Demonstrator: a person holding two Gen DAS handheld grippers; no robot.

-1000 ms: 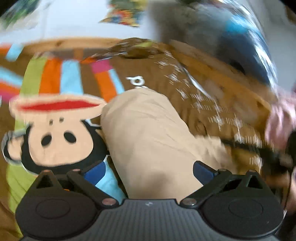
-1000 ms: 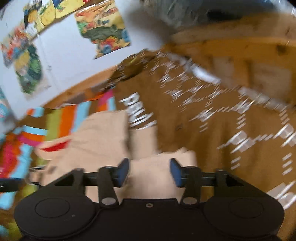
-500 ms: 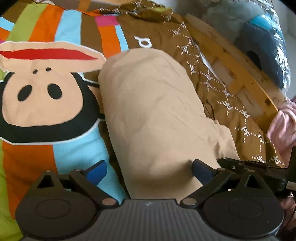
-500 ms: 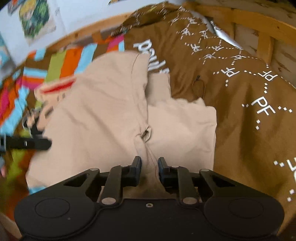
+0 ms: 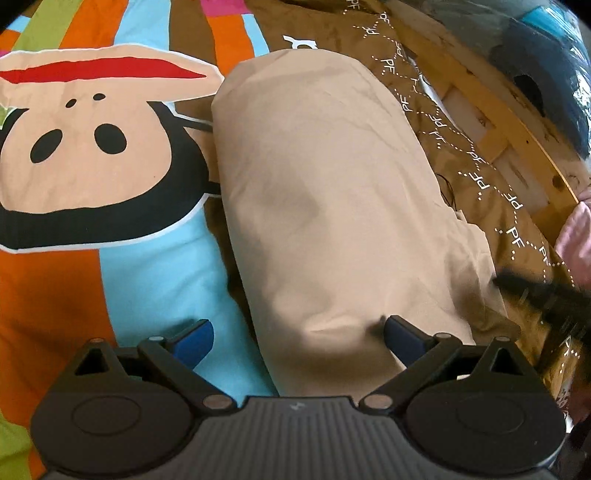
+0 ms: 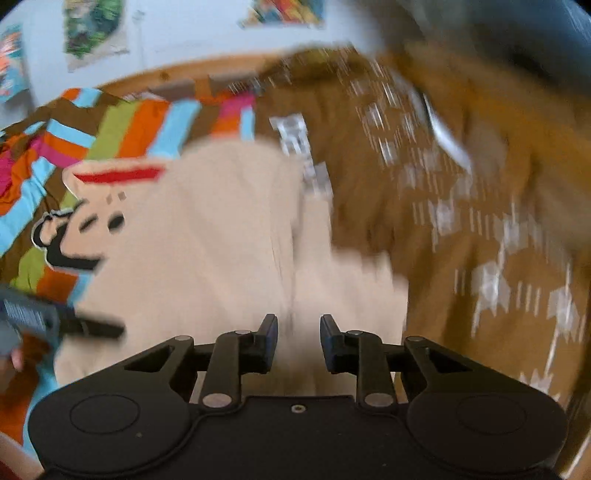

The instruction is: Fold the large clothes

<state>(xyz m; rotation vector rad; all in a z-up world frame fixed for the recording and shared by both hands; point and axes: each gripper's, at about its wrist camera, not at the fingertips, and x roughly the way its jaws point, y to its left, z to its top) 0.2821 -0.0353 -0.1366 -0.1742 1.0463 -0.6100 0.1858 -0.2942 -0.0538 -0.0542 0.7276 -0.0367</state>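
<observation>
A beige garment [image 5: 325,184] lies folded into a long band on the bed, running away from me. My left gripper [image 5: 297,332] is open wide; its right blue fingertip [image 5: 400,334] presses the garment's near end and the left one rests over the light-blue duvet. In the blurred right wrist view the same garment [image 6: 221,240] spreads ahead, with a fold line down its middle. My right gripper [image 6: 299,326] hovers open above that near edge with nothing between its fingers. Each gripper shows in the other's view: the right gripper [image 5: 546,295] and the left gripper [image 6: 55,321].
The bed carries a striped duvet with a monkey face [image 5: 92,147] and a brown cover printed with white letters [image 5: 461,155]. A wooden bed frame [image 5: 498,110] runs along the right. A pink cloth [image 5: 576,236] and a dark bagged bundle [image 5: 546,55] sit beyond it. Posters [image 6: 96,33] hang on the wall.
The right gripper, shut on the garment's fold half a second ago, has opened and drawn back. The left gripper stayed open and sank closer to the garment's near end.
</observation>
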